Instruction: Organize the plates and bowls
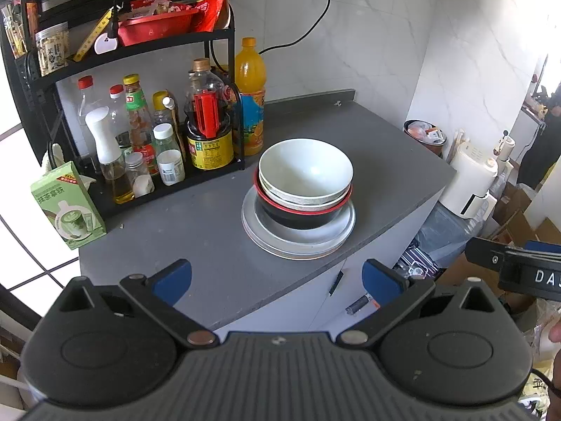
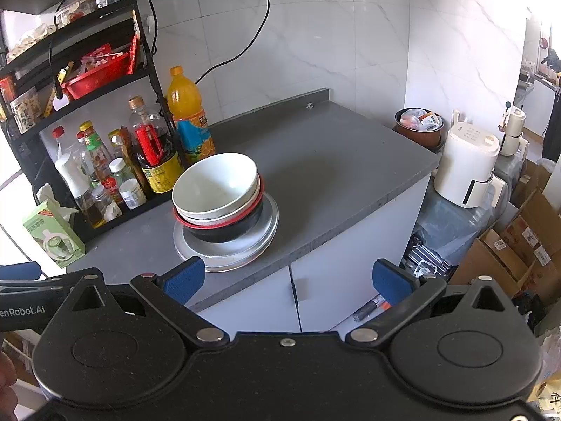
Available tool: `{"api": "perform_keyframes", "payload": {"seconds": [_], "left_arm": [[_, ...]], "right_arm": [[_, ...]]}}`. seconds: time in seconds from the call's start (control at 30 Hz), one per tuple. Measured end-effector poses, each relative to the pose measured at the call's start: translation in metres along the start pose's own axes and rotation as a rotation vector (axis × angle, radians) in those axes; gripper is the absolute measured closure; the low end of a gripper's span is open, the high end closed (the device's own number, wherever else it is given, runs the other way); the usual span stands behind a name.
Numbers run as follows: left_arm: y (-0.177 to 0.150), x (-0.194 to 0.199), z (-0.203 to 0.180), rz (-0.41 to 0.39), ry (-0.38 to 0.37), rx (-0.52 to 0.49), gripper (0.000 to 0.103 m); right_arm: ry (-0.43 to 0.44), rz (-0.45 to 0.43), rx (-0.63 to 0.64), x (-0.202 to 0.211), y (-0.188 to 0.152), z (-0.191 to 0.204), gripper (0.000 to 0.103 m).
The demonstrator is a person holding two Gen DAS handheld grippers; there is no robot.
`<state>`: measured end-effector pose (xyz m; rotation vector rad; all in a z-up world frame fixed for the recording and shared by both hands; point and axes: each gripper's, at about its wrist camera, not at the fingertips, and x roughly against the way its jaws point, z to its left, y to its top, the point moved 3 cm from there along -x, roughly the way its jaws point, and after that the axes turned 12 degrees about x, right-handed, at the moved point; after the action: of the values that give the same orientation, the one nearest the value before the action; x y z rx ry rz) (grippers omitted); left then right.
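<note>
Left wrist view: bowls [image 1: 305, 175] sat nested on stacked plates [image 1: 298, 242] on worktop [image 1: 210, 252]. Left gripper [image 1: 277, 279] and right gripper [image 2: 287, 279] both spread wide, empty. Stacking looked finished.

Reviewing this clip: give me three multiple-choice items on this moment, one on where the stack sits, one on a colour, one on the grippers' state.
1. Where do the nested bowls sit?
A. on the stacked plates
B. on the rack shelf
C. on the floor

2. What colour is the rim of the black bowl?
A. blue
B. red
C. yellow

3. How are both grippers?
A. shut on a bowl
B. shut on a plate
C. open, holding nothing

Answers:
1 A, the white bowl and black bowl rest on the plates on the countertop.
2 B, a red band rings it.
3 C, the left gripper and right gripper stand wide apart, short of the stack.
</note>
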<state>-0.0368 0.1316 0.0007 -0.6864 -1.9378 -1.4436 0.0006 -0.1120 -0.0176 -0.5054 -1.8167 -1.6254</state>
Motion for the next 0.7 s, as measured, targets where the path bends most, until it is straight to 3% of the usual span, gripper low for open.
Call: {"api": "perform_keyframes", "payload": {"seconds": [0.7], "left_arm": [[-0.004,0.007,0.003,-0.010,0.009,0.021,0.000]], "right_arm": [[0.026,0.003,0.061,0.000,0.002,0.011,0.000]]}}
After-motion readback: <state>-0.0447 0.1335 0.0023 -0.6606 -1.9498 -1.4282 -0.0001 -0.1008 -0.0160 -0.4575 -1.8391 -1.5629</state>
